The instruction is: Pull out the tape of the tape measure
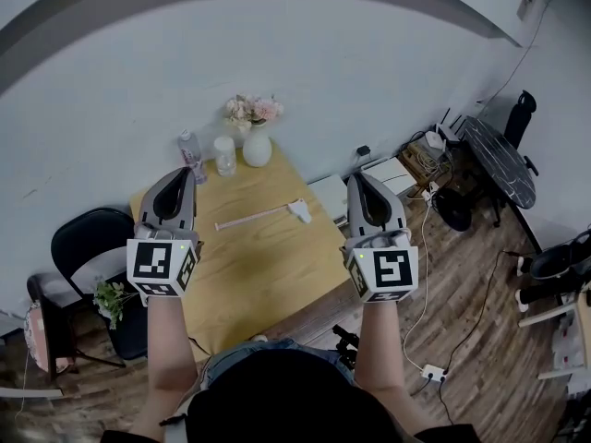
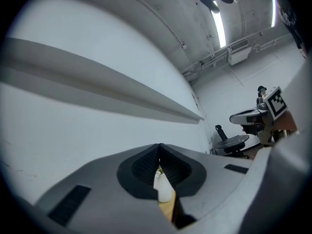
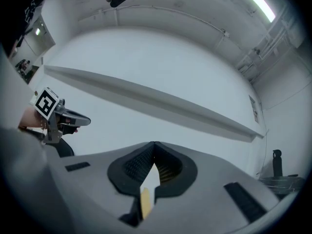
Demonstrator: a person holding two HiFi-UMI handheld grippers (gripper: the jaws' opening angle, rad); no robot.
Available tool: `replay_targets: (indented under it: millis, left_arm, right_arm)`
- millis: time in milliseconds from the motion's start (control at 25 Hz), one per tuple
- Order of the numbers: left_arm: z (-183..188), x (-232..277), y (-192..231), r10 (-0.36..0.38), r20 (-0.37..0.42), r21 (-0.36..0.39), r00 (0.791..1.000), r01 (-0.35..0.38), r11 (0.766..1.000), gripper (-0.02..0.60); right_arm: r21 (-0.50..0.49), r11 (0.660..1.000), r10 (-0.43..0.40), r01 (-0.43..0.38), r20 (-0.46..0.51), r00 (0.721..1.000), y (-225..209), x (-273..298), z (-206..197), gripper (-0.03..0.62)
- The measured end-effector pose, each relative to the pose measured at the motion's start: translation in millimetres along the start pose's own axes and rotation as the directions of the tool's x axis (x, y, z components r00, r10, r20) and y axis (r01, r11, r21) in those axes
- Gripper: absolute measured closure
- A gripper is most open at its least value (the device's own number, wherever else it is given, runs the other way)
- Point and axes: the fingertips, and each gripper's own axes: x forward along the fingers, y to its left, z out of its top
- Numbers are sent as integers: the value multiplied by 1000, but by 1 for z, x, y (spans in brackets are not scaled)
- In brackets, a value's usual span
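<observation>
Below me I see 1 small square wooden table (image 1: 249,266) with a light tan top, set against a pale wall. Near its middle lies a white tape measure (image 1: 300,211), its tape (image 1: 254,217) drawn out flat to the left. Along the far edge stand 3 things in a row: a clear bottle (image 1: 190,150), a pale jar (image 1: 224,156) and a white vase (image 1: 257,148) of pink flowers (image 1: 254,109).

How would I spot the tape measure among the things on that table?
Find the wooden table by the pale wall. The tape measure lies flat near its middle. Unlike the upright vase, bottle and jar at the back, it is a small white case trailing a thin pale strip leftward.
</observation>
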Motion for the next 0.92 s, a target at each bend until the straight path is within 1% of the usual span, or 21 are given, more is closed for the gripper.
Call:
replay_targets:
  millis: [160, 360, 600, 760, 920]
  left_arm:
    - [5, -3, -3, -5, 5, 28, 1000, 5, 1000, 569]
    - [11, -6, -4, -6, 14, 49, 1000, 5, 999, 569]
    - [16, -9, -1, 3, 23, 65, 1000, -5, 998, 569]
    - [22, -11, 2, 19, 42, 76, 999, -23, 997, 569]
    - [29, -14, -1, 8, 80, 65, 997, -13, 998, 569]
  right_arm:
    - [-1, 1000, -2, 2, 9, 1000, 1, -2, 3, 580]
    - [-18, 1000, 2, -2, 14, 1000, 4, -4, 7, 580]
    - [-16, 1000, -2, 2, 16, 1000, 8, -3, 10, 580]
    - [-23, 1000, 3, -2, 9, 1000, 10, -4, 11, 580]
    - [-24, 1000, 1, 0, 18, 1000, 13, -8, 15, 580]
